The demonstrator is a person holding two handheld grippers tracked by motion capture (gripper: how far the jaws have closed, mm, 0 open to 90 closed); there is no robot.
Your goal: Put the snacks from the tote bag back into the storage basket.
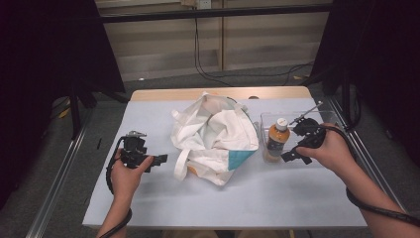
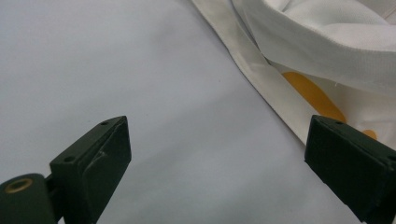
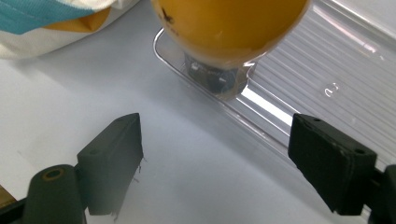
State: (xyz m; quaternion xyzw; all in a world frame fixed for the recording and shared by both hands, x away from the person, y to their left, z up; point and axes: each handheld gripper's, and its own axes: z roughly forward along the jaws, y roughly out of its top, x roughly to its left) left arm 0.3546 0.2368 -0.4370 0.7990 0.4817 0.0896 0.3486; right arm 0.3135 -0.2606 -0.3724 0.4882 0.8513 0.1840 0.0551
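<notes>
I am on the approach: my right gripper (image 1: 292, 155), jaws spread and empty, nears the orange-filled plastic bottle with a white cap (image 1: 276, 140), which stands upright, cap up, in the clear plastic tray (image 1: 317, 118) beside the crumpled white cloth tote bag (image 1: 214, 136). Next I judge I must straddle its body squarely. My left gripper (image 1: 159, 159) hovers over the pale surface (image 1: 247, 198), jaws spread too.

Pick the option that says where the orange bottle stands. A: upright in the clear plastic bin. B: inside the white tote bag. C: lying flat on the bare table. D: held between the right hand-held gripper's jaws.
A: the orange bottle stands upright inside the clear plastic bin, right of the white tote bag; the right hand-held gripper is open beside it.
</notes>
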